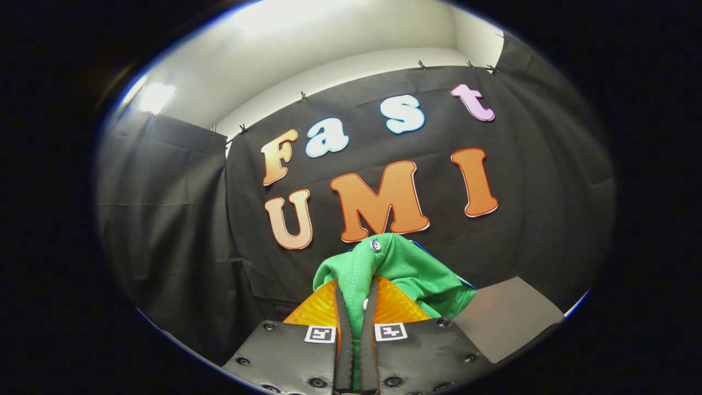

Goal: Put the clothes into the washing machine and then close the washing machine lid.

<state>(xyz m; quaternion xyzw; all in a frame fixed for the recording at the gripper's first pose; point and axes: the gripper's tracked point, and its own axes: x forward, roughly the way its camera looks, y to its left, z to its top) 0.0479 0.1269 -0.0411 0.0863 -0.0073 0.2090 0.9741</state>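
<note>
A green garment [403, 271] with a small white button near its top hangs bunched over the tips of my gripper [357, 307]. A strip of its cloth runs down between the two fingers, which press close on it from both sides. The gripper is lifted and points at the black cloth wall. A small edge of blue shows behind the green cloth.
A grey flat surface [507, 323] lies low to the right of the fingers, just beyond the garment. The black cloth wall [181, 219] stands ahead and to the left, with a white wall and ceiling above it.
</note>
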